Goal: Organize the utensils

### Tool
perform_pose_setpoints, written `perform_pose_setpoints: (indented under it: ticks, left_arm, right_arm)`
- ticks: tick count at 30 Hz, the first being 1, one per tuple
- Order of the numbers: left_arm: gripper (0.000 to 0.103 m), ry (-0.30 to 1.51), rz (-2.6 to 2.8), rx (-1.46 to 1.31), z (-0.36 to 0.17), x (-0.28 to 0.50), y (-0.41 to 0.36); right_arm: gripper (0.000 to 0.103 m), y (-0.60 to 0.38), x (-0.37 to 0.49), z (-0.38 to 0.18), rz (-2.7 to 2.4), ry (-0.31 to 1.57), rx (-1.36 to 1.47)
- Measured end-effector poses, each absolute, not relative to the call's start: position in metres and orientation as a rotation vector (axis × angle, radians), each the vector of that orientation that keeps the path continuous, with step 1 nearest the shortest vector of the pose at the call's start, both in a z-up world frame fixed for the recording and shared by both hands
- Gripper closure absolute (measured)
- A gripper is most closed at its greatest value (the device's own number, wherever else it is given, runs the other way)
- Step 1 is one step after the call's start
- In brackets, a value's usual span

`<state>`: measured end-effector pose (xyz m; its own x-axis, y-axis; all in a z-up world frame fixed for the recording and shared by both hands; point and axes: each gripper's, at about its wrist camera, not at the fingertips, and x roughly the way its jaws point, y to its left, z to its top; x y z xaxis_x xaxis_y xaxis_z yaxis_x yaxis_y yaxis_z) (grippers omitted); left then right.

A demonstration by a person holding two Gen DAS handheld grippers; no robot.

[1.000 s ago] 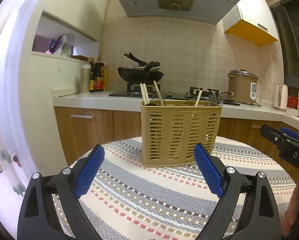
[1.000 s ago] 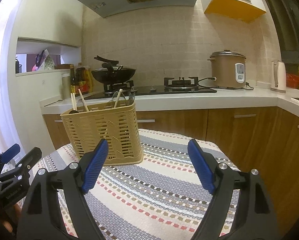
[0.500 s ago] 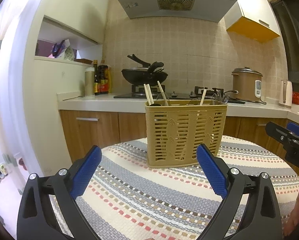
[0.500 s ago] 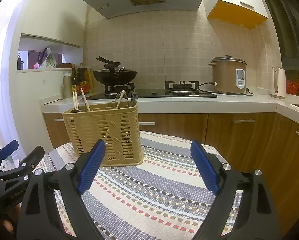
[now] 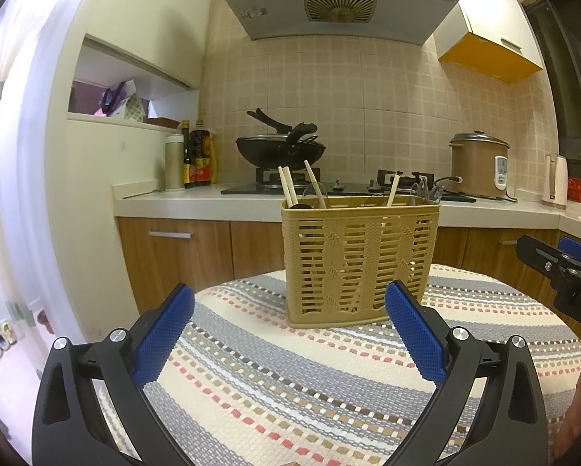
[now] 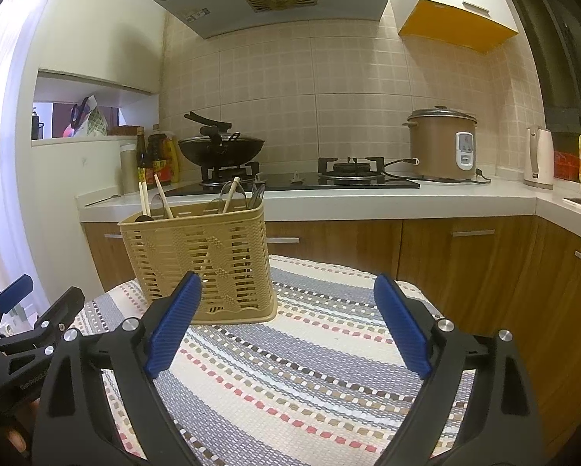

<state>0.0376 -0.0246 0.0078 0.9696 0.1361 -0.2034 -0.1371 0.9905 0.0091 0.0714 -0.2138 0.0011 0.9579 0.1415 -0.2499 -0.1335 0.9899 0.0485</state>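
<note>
While chopsticks (image 5: 288,186) fill it, basket (image 5: 358,260) stands upright.

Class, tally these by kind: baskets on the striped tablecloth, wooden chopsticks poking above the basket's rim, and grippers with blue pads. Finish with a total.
Basket: 1
Chopsticks: 4
Grippers: 2, the left gripper and the right gripper, both open and empty
Total: 7
</note>
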Motion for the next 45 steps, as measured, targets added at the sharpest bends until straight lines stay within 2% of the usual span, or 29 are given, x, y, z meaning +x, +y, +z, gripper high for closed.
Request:
perform_pose_setpoints:
  ticks: [45]
  left_arm:
    - [0.008, 0.244, 0.134, -0.010, 0.0047, 0.0426, -0.0240]
  right_arm:
    - [0.008, -0.2167, 0.0643, 0.0029, 0.131, 0.228, 0.054]
